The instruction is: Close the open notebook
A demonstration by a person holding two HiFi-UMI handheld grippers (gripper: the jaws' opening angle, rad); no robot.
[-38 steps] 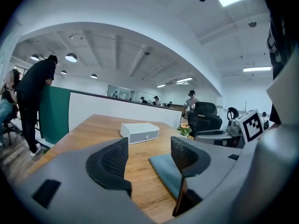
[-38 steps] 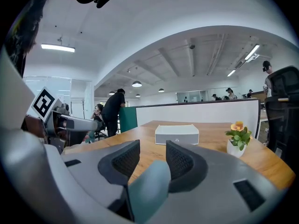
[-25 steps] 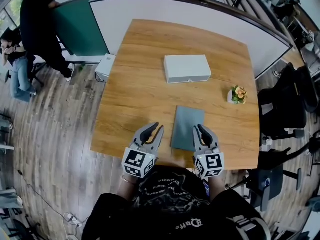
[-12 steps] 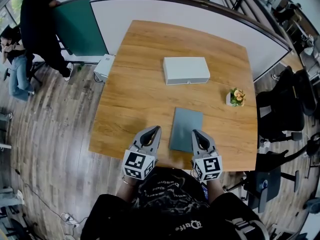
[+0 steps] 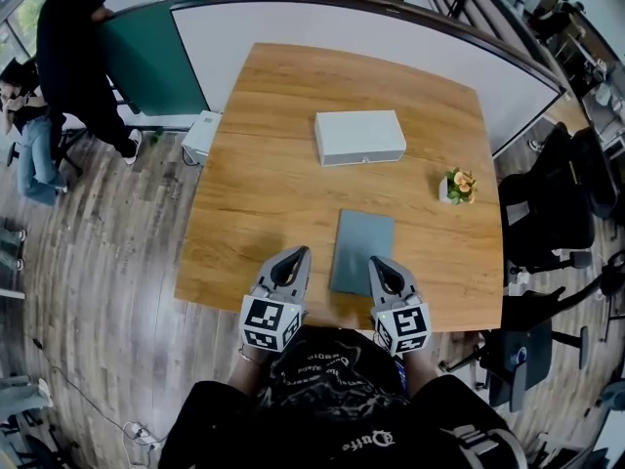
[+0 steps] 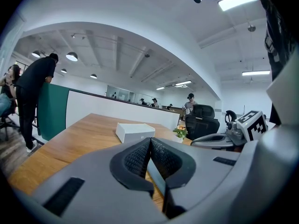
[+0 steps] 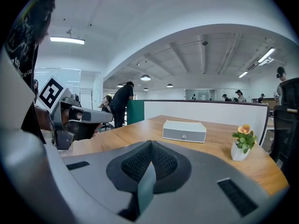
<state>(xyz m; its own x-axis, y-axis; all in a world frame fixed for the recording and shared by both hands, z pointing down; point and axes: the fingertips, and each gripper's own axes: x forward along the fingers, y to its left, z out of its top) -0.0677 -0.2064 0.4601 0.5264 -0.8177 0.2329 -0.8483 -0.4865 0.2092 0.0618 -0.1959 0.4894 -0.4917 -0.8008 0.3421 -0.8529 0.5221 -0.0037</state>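
Left gripper (image 5: 295,254) and right gripper (image 5: 377,264) are being held at the near edge of the wooden surface (image 5: 264,174), each with its jaws pressed together tip to tip and gripping nothing. Between them the grey-green notebook (image 5: 362,250) is lying flat and already closed, standing apart from the left gripper, while its near right corner is meeting the right gripper's tip in the head view, contact undeterminable. Farther back, a white box (image 5: 359,137) is sitting mid-surface, and a small potted flower (image 5: 456,186) is standing toward the right edge.
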